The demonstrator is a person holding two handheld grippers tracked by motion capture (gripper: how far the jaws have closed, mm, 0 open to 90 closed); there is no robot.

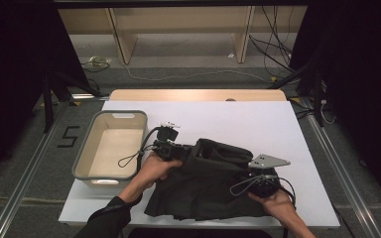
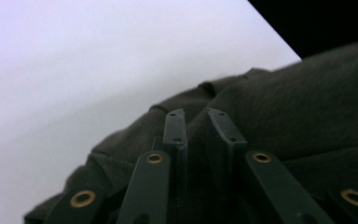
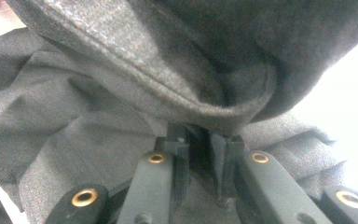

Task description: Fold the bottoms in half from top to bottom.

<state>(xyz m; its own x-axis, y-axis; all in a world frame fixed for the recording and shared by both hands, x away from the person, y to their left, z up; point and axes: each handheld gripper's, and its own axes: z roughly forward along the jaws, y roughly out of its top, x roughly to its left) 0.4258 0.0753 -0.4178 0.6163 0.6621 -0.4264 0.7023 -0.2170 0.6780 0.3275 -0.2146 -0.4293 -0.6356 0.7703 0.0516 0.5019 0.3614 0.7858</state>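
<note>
Dark grey cloth (image 1: 206, 186), a garment of some kind, lies rumpled on the near half of the white table sheet (image 1: 258, 119), its lower edge close to the person's side. At its near right corner the right gripper (image 1: 258, 182) is held low, the hand (image 1: 274, 201) under it and the grey three-cornered plate on top; in the right gripper view the jaws stand narrow with a stitched hem fold (image 3: 223, 109) bunched over their tips, and they seem to be pinching it, though the fold hides the tips themselves. Further in and to the left, the left gripper (image 1: 181, 150) sits at the cloth's upper left edge, gripped by the left hand (image 1: 154, 168). Its own view shows the jaws close together with a ridge of the fabric (image 2: 261, 116) between them (a thin pinch, the gap nearly gone). Left of that hand stands a grey tub (image 1: 88, 153) with a pale inside, just beside the cloth.
</note>
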